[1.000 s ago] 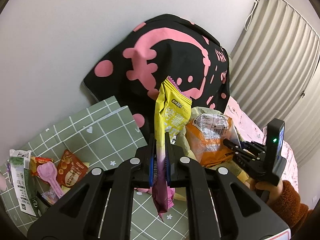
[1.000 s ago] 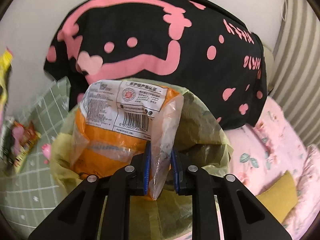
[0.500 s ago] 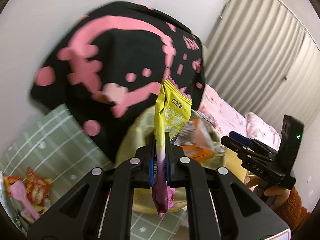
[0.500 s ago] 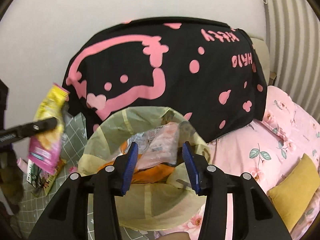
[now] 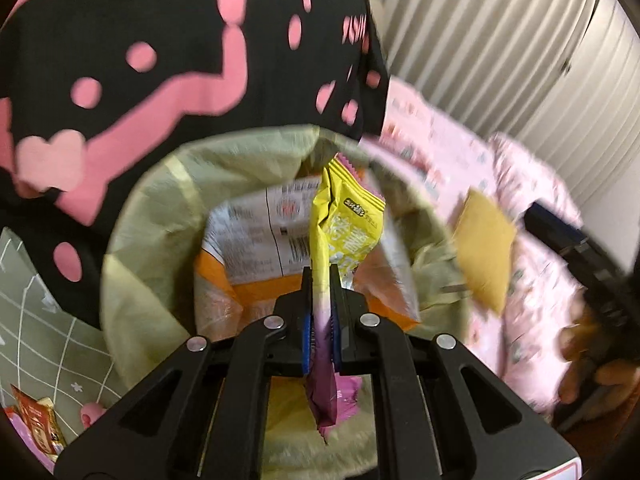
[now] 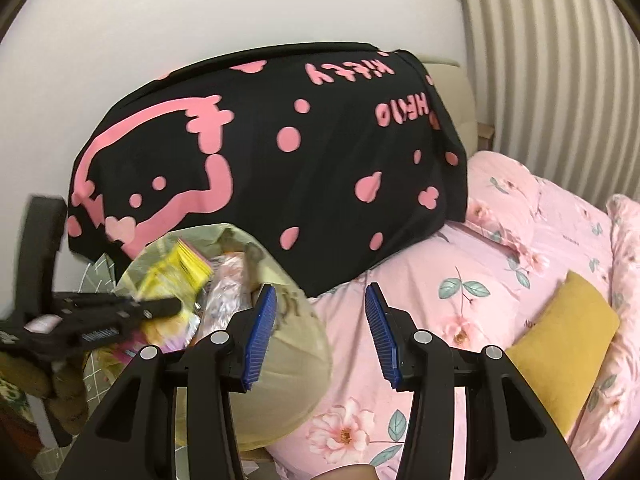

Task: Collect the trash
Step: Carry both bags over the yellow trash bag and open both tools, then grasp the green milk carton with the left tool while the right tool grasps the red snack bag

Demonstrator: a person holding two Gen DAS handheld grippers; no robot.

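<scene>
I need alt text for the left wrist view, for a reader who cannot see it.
The left gripper, shut on a yellow and purple snack wrapper, holds it over the open trash bag, where an orange packet already lies. Behind are a black and pink cloth and pink bedding.

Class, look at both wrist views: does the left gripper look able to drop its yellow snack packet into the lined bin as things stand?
Probably yes. The left gripper holds the yellow snack packet right over the lined bin, whose mouth is open; the orange wrapper inside leaves room, and the right gripper stands open, off to the side.
</scene>
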